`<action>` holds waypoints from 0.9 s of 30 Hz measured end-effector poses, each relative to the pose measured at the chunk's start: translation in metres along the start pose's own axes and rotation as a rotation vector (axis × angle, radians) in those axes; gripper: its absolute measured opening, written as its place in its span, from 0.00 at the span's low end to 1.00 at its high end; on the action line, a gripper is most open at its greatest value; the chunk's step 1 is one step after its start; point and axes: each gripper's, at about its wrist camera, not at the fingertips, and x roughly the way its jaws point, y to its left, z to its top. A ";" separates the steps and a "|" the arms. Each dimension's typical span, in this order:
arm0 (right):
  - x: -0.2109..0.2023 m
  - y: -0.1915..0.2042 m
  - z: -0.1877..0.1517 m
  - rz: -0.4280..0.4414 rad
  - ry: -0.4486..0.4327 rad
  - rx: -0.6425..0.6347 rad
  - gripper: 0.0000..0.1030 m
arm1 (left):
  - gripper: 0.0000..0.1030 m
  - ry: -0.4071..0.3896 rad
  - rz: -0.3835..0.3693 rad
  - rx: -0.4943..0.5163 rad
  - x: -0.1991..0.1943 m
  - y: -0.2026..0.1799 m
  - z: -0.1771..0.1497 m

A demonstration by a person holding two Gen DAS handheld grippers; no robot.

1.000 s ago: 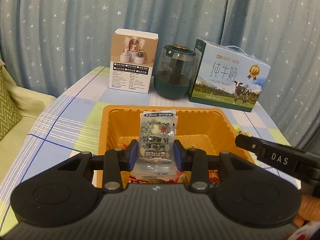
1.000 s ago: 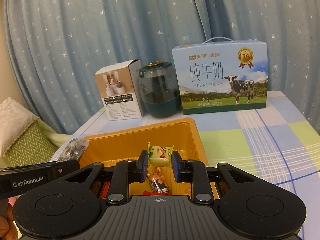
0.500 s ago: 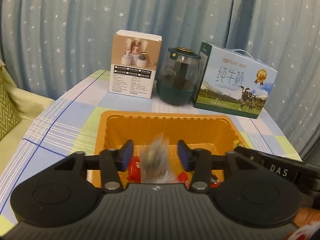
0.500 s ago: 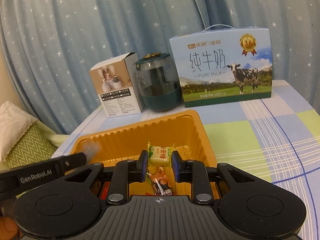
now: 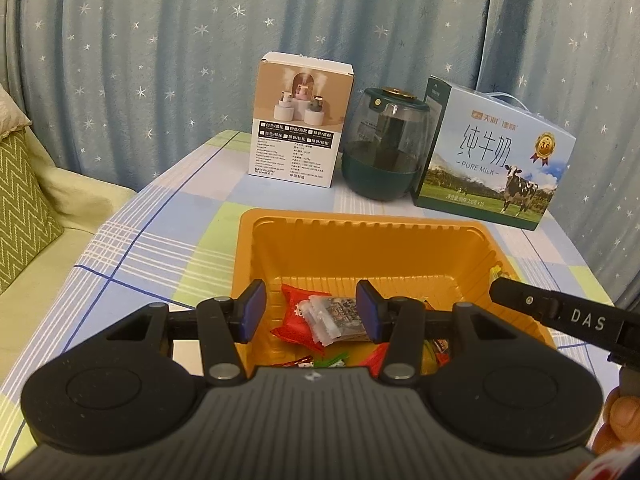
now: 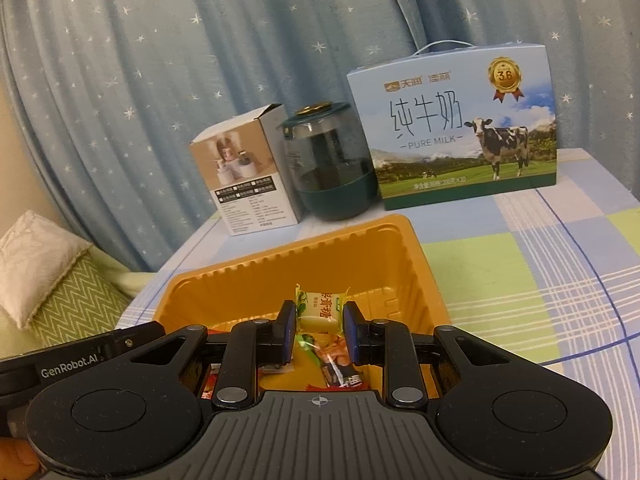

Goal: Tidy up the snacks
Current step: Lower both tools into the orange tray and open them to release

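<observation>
An orange tray (image 5: 360, 224) sits on the checked tablecloth and holds several wrapped snacks. My left gripper (image 5: 310, 306) hangs open over the tray's near end. Below its jaws a clear packet of nuts (image 5: 336, 316) lies loose on a red packet (image 5: 296, 320), touching neither pad. In the right wrist view, my right gripper (image 6: 319, 326) is shut on a yellow wrapped candy (image 6: 320, 312) above the tray (image 6: 280, 256). An orange-brown snack bar (image 6: 336, 364) lies under it. Each gripper's black side shows at the edge of the other's view.
Behind the tray stand a humidifier box (image 5: 300, 124), a dark green jar (image 5: 384, 148) and a milk carton (image 5: 492, 156), in front of a starred blue curtain. A sofa with a green zigzag cushion (image 5: 20, 200) is off the table's left edge.
My left gripper opened and let go of the clear nut packet, which fell into the tray onto the red packet. The right gripper kept its hold on the yellow candy.
</observation>
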 end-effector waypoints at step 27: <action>-0.002 -0.015 0.000 0.111 -0.071 0.145 0.84 | 0.45 0.016 0.000 0.015 0.001 -0.003 -0.004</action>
